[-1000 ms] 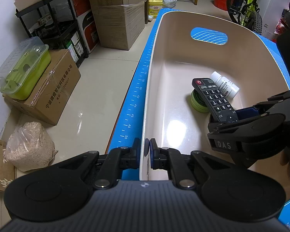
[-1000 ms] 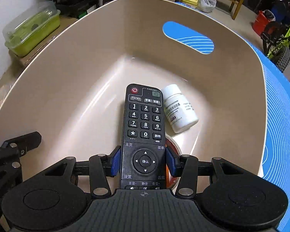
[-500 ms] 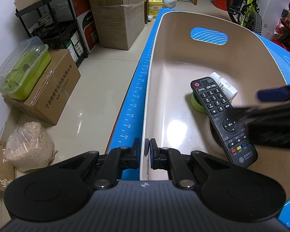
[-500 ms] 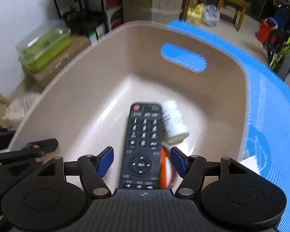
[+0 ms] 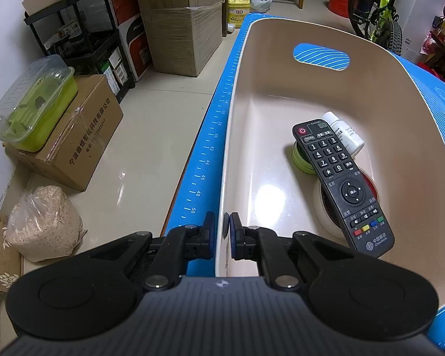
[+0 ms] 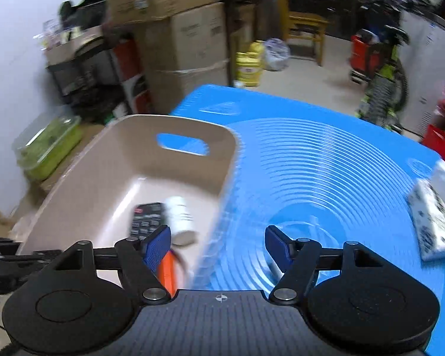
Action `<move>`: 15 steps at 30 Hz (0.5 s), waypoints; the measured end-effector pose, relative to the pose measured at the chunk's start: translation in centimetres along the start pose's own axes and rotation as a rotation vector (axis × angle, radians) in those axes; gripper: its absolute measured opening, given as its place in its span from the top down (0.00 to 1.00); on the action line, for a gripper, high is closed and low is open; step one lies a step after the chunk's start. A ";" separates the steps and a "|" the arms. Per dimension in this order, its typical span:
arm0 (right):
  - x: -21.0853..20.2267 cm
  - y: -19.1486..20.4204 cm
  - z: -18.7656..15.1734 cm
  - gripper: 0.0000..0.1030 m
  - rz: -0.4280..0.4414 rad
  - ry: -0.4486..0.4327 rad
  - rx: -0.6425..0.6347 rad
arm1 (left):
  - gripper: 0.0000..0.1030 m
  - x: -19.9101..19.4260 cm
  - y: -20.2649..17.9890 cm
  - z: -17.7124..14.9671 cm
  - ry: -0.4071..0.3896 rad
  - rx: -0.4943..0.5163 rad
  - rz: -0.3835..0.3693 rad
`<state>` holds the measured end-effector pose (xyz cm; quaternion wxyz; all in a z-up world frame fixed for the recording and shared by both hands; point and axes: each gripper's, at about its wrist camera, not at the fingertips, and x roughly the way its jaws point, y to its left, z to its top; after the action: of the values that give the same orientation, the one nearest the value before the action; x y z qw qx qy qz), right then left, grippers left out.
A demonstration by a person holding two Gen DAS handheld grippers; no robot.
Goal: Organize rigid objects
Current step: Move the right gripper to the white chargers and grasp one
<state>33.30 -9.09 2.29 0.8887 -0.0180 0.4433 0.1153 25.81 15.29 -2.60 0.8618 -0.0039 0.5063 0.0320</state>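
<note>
Cardboard boxes (image 5: 178,29), green container (image 5: 35,103), bicycle (image 5: 379,9)

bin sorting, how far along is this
Done: the remote, a white bottle, a green round tin and a tape roll lie in the beige bin. In hand: the left claw pinches the bin's rim; the right claw, just opening, holds nothing. Left: a white patterned box on the blue mat.

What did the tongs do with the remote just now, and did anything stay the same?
The right tongs opened, let go of the remote and pulled up and away toward the blue mat. The remote now lies in the beige bin. The left tongs stayed clamped on the bin's rim.
</note>
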 end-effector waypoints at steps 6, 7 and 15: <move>1.7 -2.5 -2.5 0.27 -0.101 0.055 0.009 | 0.88 0.0 0.0 0.0 0.000 0.000 0.000; 2.2 -2.9 -3.0 0.27 -0.110 0.069 0.015 | 0.88 0.0 0.0 0.0 0.000 0.000 0.000; 6.1 -4.1 -6.5 0.27 -0.159 0.157 0.025 | 0.88 0.0 0.0 0.0 0.000 0.000 -0.001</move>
<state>32.68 -12.83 -6.76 0.8578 -0.0510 0.5101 0.0372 25.80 15.29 -2.61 0.8618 -0.0043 0.5062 0.0318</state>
